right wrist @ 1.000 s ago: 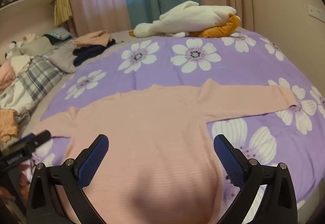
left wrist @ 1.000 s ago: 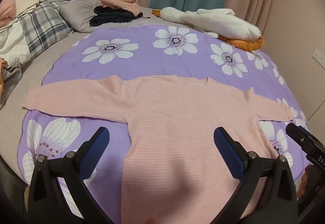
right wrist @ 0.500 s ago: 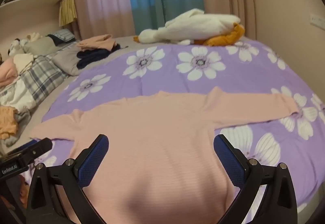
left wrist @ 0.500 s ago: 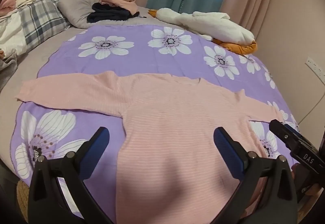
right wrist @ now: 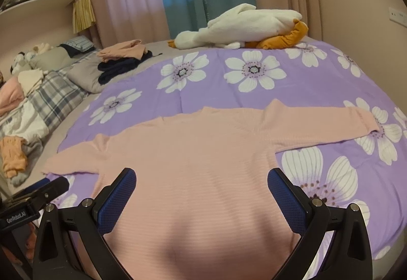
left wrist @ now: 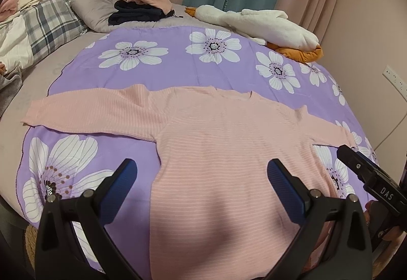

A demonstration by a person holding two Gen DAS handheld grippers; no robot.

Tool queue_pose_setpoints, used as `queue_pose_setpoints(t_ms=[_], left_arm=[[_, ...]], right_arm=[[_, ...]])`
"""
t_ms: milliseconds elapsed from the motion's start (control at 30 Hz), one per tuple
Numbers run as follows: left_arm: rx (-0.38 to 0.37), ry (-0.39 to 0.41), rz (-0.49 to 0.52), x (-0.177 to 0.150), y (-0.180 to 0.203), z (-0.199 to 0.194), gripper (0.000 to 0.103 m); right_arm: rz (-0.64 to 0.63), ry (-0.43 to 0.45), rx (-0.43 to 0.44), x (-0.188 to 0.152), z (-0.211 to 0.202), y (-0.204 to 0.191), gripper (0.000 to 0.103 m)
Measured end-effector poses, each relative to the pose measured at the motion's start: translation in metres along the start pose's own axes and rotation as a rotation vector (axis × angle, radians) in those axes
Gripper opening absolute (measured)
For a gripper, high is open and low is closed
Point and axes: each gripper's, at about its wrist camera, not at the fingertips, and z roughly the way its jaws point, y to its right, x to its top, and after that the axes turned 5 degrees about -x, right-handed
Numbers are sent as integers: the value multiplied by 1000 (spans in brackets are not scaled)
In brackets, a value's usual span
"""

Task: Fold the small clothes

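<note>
A pink striped long-sleeved top lies flat, sleeves spread wide, on a purple flowered sheet; it also shows in the right wrist view. My left gripper is open and empty, held above the top's lower body. My right gripper is open and empty, also above the lower body. The right gripper's tip shows at the right edge of the left wrist view, and the left gripper's tip at the left edge of the right wrist view.
A white plush goose lies at the bed's far side. A pile of folded pink and dark clothes sits on a grey pillow. A plaid quilt and loose clothes lie to the left. Curtains hang behind.
Both grippers have drawn back and risen a little, so the top sits lower and more centred in view. Both stay open. The top has not moved.
</note>
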Motion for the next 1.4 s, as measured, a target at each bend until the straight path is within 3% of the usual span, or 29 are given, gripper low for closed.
queue_pose_setpoints(t_ms=[1400], left_arm=[[4,-18,35,2,13,6,102]], right_arm=[[44,1,-22,-4,2,8,102]])
